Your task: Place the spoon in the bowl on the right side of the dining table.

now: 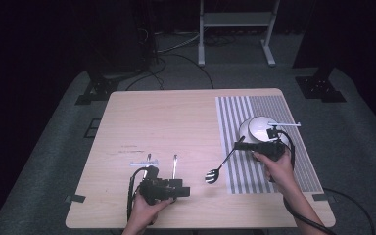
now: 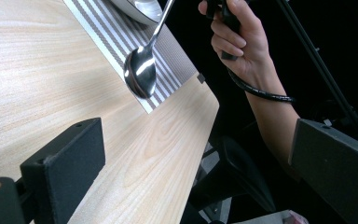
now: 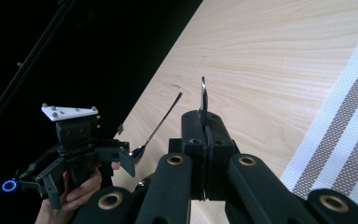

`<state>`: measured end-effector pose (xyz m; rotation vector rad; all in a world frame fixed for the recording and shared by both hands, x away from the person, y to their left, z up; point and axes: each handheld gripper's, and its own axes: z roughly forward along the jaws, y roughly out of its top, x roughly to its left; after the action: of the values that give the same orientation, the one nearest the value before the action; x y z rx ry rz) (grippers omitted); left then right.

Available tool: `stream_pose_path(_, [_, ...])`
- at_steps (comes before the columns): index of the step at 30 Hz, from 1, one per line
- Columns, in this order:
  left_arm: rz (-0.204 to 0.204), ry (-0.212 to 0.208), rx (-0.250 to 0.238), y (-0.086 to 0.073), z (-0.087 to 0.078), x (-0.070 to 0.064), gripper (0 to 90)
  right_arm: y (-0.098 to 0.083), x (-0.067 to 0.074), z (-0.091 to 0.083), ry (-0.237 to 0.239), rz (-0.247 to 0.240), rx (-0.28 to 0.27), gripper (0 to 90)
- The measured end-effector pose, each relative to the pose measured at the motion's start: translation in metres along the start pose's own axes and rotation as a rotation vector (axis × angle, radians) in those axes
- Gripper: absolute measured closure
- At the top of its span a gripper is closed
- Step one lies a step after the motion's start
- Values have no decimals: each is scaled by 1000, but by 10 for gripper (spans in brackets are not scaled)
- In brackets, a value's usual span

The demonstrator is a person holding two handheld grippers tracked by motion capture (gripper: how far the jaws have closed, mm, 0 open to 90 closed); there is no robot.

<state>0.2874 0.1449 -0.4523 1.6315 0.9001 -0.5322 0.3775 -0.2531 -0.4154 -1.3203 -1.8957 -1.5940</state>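
tongs in my left hand, the left gripper (image 1: pixel 180 190), sit low near the front edge of the wooden table (image 1: pixel 166 122), jaws standing wide apart with nothing between them. just beyond them a second spoon (image 1: pixel 175 164) lies flat on the bare wood, untouched. further right, the big spoon (image 1: pixel 220 166) hangs tilted, its bowl down and just off the near-left edge of the striped placemat (image 1: pixel 274 161), its handle running up and right into my right gripper (image 1: pixel 240 145). those jaws are pressed together on the handle's end; in the right gripper view the thin metal edge sticks up out of the closed pads. my right hand (image 1: pixel 276 164) holds that tool above the mat, just in front of the white bowl (image 1: pixel 259 129), which rests on the stripes toward the mat's far side.
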Motion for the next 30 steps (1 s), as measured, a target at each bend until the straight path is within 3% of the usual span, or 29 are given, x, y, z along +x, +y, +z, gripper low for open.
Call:
stream_pose_path(15, [-3, 0, -4, 0, 0, 0, 23, 11, -5, -16, -30, 9, -46, 890])
stream_pose_path(30, [-2, 1, -6, 0, 0, -1, 23, 19, -17, -38, -43, 57, -102, 889])
